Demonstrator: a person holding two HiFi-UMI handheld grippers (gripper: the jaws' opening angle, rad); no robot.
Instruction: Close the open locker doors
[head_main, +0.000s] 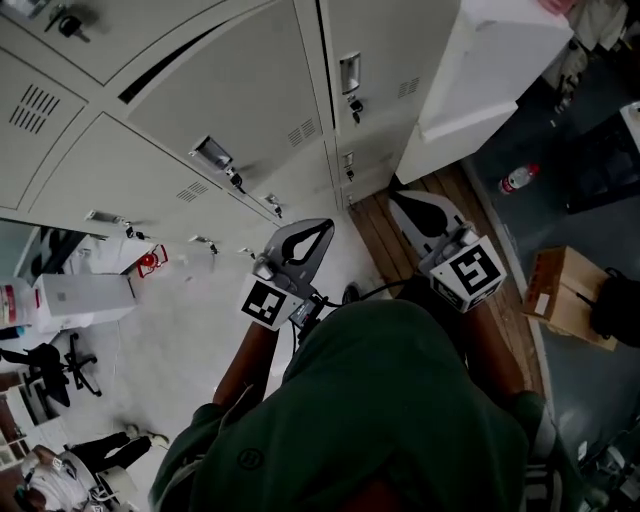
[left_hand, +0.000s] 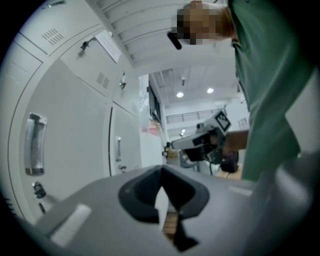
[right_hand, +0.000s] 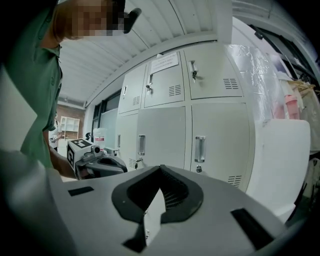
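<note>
Grippers come nearest, both held out in front of the green shirt (head_main: 400, 400). The left gripper (head_main: 322, 224) has its jaws pinched together at the tips with nothing between them. The right gripper (head_main: 396, 198) is likewise drawn tight and empty. Both tips stand apart from the locker fronts, with bare pale floor (head_main: 180, 330) under the left one and a strip of wooden boards (head_main: 375, 230) under the right.

Beyond them rise the grey lockers (head_main: 250, 100), whose doors near the grippers lie flush, handles (head_main: 349, 72) facing out. A dark slit (head_main: 170, 68) runs along one door's edge; whether that door is ajar cannot be told.

A white cabinet (head_main: 480, 70) closes off the lockers' right end. Farther right lie a bottle (head_main: 518, 180) and a cardboard box (head_main: 565, 295); an office chair (head_main: 60, 360) stands well off to the left.
</note>
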